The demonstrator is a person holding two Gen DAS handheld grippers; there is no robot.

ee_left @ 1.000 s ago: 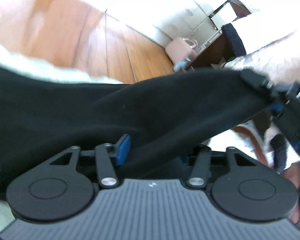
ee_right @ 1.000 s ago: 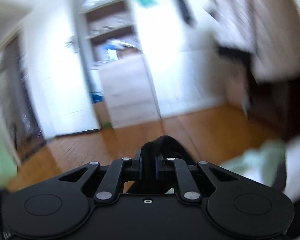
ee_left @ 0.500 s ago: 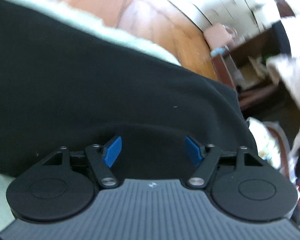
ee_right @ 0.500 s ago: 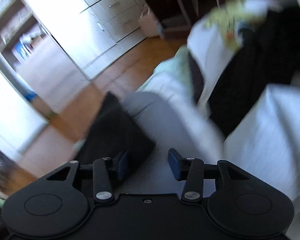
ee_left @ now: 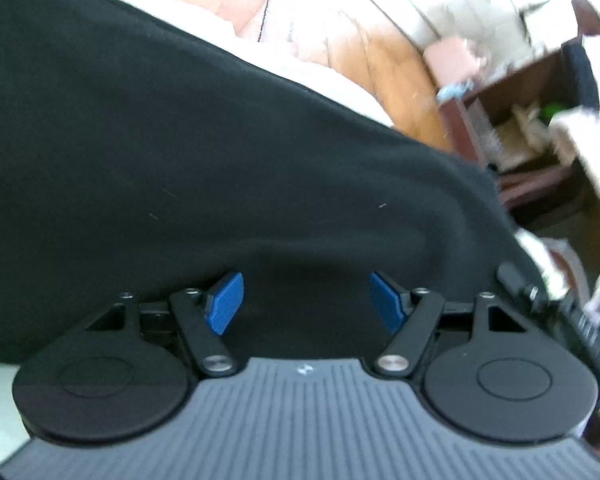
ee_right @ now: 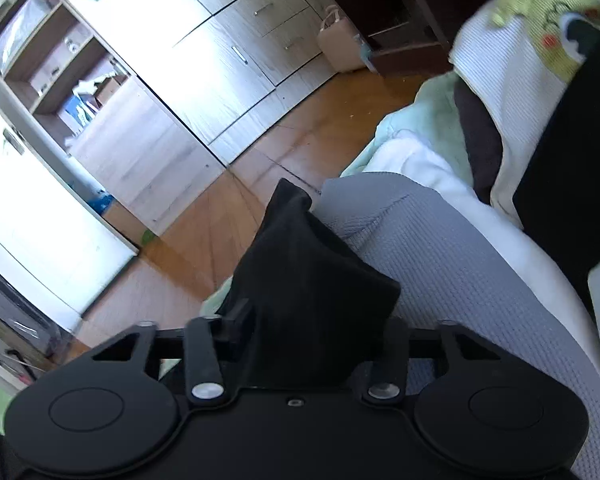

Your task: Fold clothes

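A black garment (ee_left: 220, 140) is spread wide and fills most of the left wrist view. My left gripper (ee_left: 308, 300) hovers just above its near edge. It is open, both blue pads (ee_left: 228, 302) are bare, and nothing is between them. In the right wrist view a bunched corner of the black garment (ee_right: 312, 280) stands up in a peak across my right gripper (ee_right: 300, 324). The right jaws are closing with that cloth between them. It hides the pads, and the fingers still stand well apart.
A grey textured cloth (ee_right: 440, 260) lies under the right gripper, on a mint blanket (ee_right: 420, 112). Further right are a white cloth with a yellow cartoon print (ee_right: 540, 12) and more dark fabric (ee_right: 572, 160). Beyond are wooden floor (ee_right: 300, 128), pale cupboards (ee_right: 220, 40), a pink bag (ee_left: 448, 56) and a dark shelf (ee_left: 520, 120).
The left gripper let go of the black garment, opened and sank towards it. The right gripper rolled, dropped to the bed and released its tight grip; the cloth now drapes across its jaws.
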